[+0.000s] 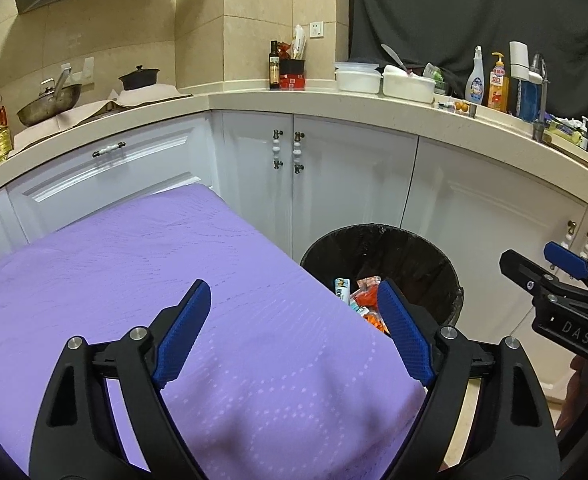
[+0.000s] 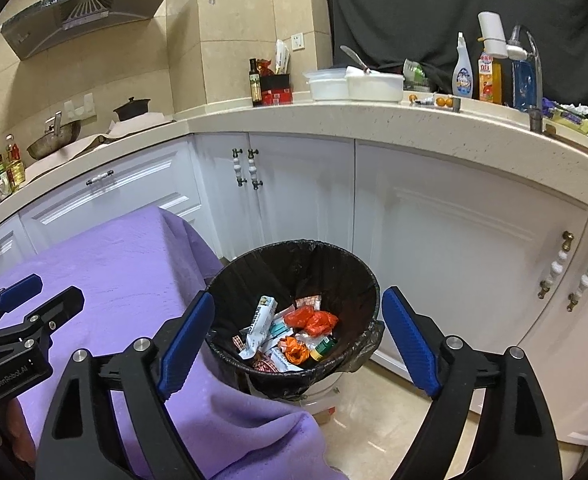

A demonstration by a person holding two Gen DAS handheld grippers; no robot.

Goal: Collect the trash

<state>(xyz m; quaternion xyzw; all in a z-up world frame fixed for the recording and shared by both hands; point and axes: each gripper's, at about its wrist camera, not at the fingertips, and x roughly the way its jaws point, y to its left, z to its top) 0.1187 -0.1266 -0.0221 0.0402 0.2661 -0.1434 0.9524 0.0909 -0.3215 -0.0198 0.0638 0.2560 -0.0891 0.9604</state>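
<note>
Two grippers are in view, both with jaws spread apart and nothing between them. The left gripper [image 1: 294, 328] hovers over the purple cloth-covered table [image 1: 133, 280], just beside the round bin lined with a black plastic bag [image 2: 294, 304]. The right gripper [image 2: 298, 336] hangs directly above the bin opening.

All visible trash lies inside the bin, at its bottom: a long white snack wrapper [image 2: 259, 326], a crumpled orange plastic bag [image 2: 312, 320], a small yellow-capped bottle [image 2: 322, 348] and mixed paper packets. No loose item shows on the table surface beside the bin.

Handling, as a judgement: the wrappers and bag are light, soft and crushable; pinch them at a bunched fold. Film surfaces may slip between the ribbed blue pads [image 2: 185, 336]. The bottle is rigid; grip across its body.
</note>
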